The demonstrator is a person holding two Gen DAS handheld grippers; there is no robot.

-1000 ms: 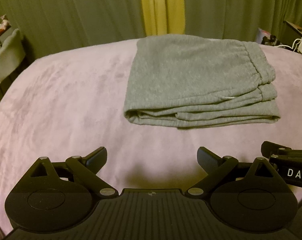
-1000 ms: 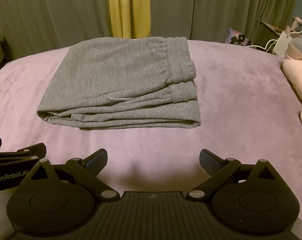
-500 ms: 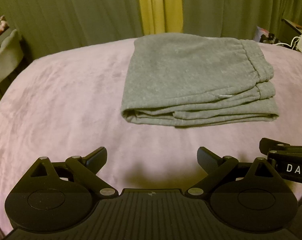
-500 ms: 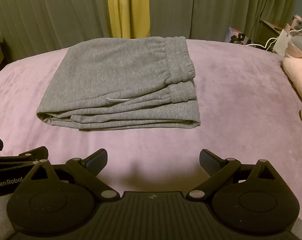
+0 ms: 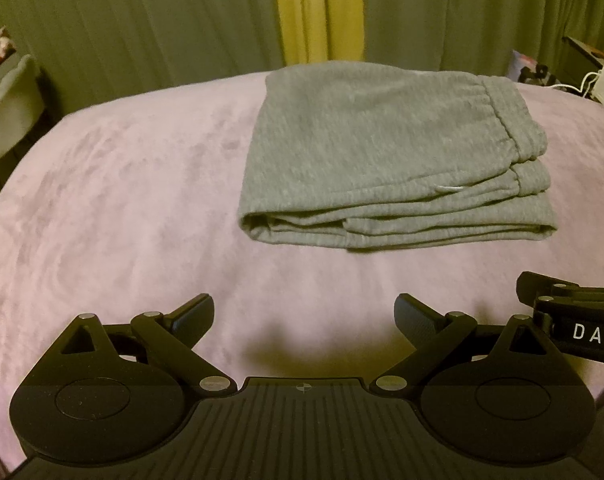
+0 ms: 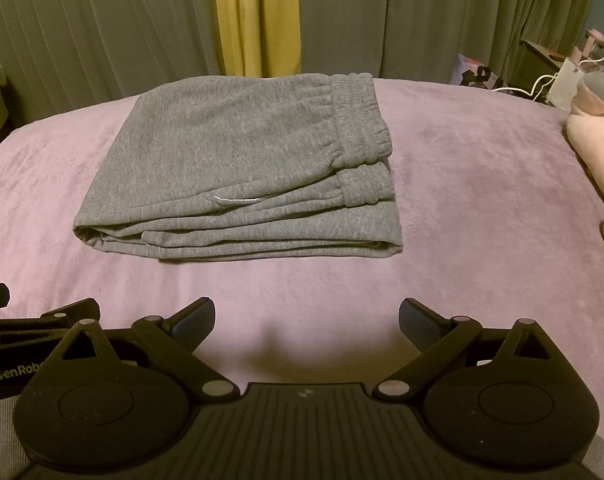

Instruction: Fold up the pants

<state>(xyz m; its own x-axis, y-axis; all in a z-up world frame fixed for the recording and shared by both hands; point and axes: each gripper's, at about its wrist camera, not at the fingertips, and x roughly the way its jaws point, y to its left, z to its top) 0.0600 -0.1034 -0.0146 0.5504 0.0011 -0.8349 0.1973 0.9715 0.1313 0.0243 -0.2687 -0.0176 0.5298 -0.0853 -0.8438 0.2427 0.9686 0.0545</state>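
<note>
Grey sweatpants [image 5: 382,152] lie folded in a flat rectangular stack on the pink bedspread [image 5: 121,200], with the elastic waistband on the right. They also show in the right wrist view [image 6: 241,160]. My left gripper [image 5: 304,316] is open and empty, held back from the stack's near edge. My right gripper [image 6: 306,318] is open and empty, also short of the stack. Each gripper shows at the edge of the other's view: the right one [image 5: 562,300], the left one [image 6: 53,316].
Green curtains with a yellow strip [image 6: 257,20] hang behind the bed. A pink plush toy [image 6: 594,140] lies at the right edge. A side table with cables [image 6: 550,76] stands far right. A pale chair [image 5: 9,104] stands at the left.
Both grippers have drifted slightly; the pants sit a little lower and further left in the left wrist view. The jaws stay open and the pants have not moved.
</note>
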